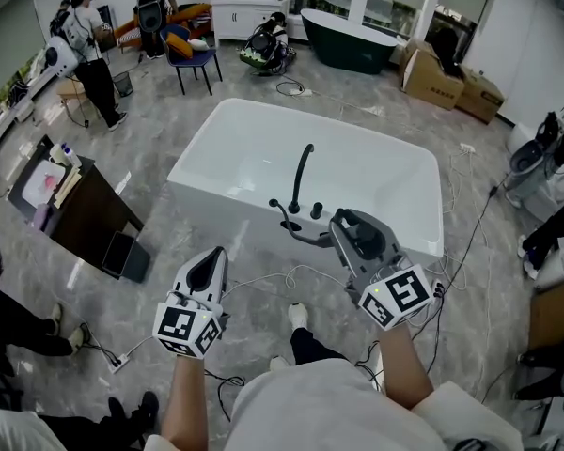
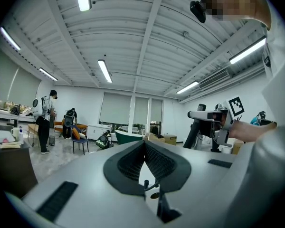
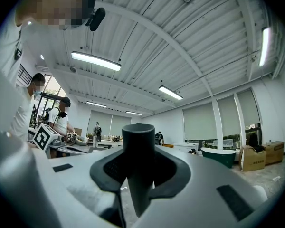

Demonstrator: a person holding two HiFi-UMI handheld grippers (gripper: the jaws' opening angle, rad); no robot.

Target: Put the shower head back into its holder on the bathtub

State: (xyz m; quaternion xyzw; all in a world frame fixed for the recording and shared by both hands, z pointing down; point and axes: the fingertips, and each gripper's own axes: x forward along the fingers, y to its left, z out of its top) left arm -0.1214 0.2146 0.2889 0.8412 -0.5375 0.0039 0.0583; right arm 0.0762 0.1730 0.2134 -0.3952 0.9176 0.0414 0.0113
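The head camera looks steeply down from above onto the white tub [image 1: 263,148], the left tongs [image 1: 214,256] and the right tongs [image 1: 346,224], while each gripper camera sits close behind its own jaws, facing level across the room under the ceiling [image 2: 147,42]; all three share the green tub [image 1: 348,40] [image 2: 128,137] [image 3: 223,156] far off.

We can't read any txt, nos. or brands anywhere. Left marker cube [image 1: 186,330] & right marker cube [image 1: 398,298] carry only b/w square code patterns, no letters. Cardboard boxes [image 1: 432,78] at the back: any print is too small for us to read.
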